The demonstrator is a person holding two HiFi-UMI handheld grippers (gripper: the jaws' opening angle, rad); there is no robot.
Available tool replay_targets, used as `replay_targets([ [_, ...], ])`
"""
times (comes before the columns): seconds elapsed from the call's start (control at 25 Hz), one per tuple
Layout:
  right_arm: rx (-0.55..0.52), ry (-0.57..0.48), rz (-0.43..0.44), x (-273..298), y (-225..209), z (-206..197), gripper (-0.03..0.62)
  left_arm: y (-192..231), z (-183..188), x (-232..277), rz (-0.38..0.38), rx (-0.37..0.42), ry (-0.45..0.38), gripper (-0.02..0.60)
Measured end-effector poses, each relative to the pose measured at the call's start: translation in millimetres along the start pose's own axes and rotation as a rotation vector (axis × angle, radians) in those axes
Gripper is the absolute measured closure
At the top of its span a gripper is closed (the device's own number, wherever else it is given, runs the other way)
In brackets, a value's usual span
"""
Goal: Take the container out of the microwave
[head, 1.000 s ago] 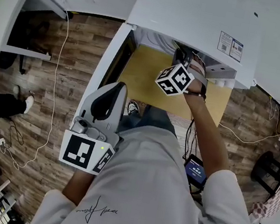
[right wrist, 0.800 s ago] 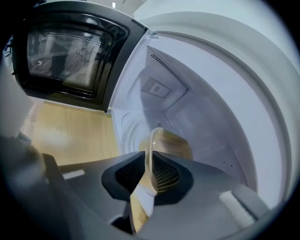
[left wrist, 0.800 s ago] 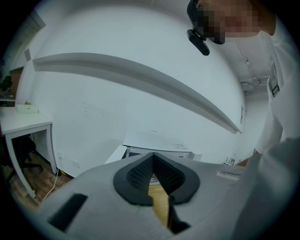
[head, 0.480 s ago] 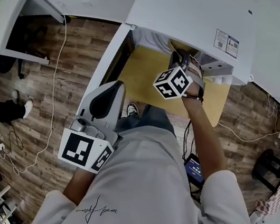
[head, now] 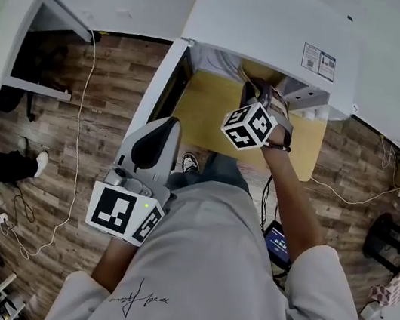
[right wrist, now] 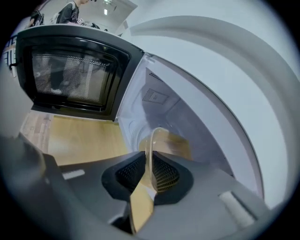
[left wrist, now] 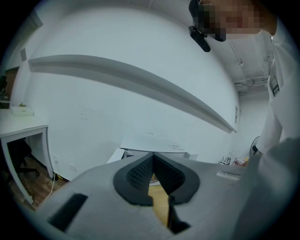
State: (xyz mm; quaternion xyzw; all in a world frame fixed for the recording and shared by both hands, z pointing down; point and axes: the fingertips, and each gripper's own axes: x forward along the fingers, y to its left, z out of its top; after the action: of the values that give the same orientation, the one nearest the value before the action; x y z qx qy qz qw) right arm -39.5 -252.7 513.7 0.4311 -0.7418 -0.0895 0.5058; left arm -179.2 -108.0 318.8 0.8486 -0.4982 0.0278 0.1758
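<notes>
No word, number or brand can be read. A white two-part label (head: 318, 61) is stuck on top of the microwave (head: 270, 22); its print is too small to be made out. A line of handwriting-style script (head: 139, 298) is printed on the person's light shirt (head: 218, 274), but its letters cannot be told. Black-and-white square code markers, without letters, are carried on the left cube (head: 121, 215) of the left gripper (head: 167, 127) and on the right cube (head: 248, 125) of the right gripper (head: 252, 89). A small lit blue screen (head: 278, 243) is seen beside the person's right arm; its content is blurred.
</notes>
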Motion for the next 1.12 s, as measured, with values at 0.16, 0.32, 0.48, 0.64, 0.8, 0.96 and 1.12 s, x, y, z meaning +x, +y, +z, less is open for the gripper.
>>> replay_targets([
  [0.16,0.035,-0.008,0.015,-11.3,3.2,0.6,0.536,-2.5,2.9,-1.8,-0.017,0.01,-0.004,0.588],
  [0.32,0.087,-0.021,0.048,-22.3,7.0,1.3,0.536,-3.5,3.8,-2.6,-0.023,0.013,-0.006,0.588],
  [0.48,0.119,-0.028,0.057,-34.4,8.0,-0.4,0.536,-6.0,3.0,-2.3,-0.041,0.015,-0.005,0.588],
  [0.64,0.143,-0.044,0.07,-46.8,9.2,1.1,0.536,-8.2,3.4,-2.1,-0.053,0.016,-0.006,0.588],
  [0.8,0.173,-0.057,0.085,-59.3,10.6,2.2,0.536,-10.9,3.5,-3.0,-0.064,0.015,-0.009,0.588],
  [0.96,0.236,-0.075,0.11,-73.0,10.6,3.7,0.536,-12.1,4.9,-4.7,-0.071,0.018,-0.014,0.588],
  [1.12,0.268,-0.089,0.124,-85.2,12.3,4.4,0.536,-10.8,4.7,-8.3,-0.067,0.013,-0.022,0.588],
])
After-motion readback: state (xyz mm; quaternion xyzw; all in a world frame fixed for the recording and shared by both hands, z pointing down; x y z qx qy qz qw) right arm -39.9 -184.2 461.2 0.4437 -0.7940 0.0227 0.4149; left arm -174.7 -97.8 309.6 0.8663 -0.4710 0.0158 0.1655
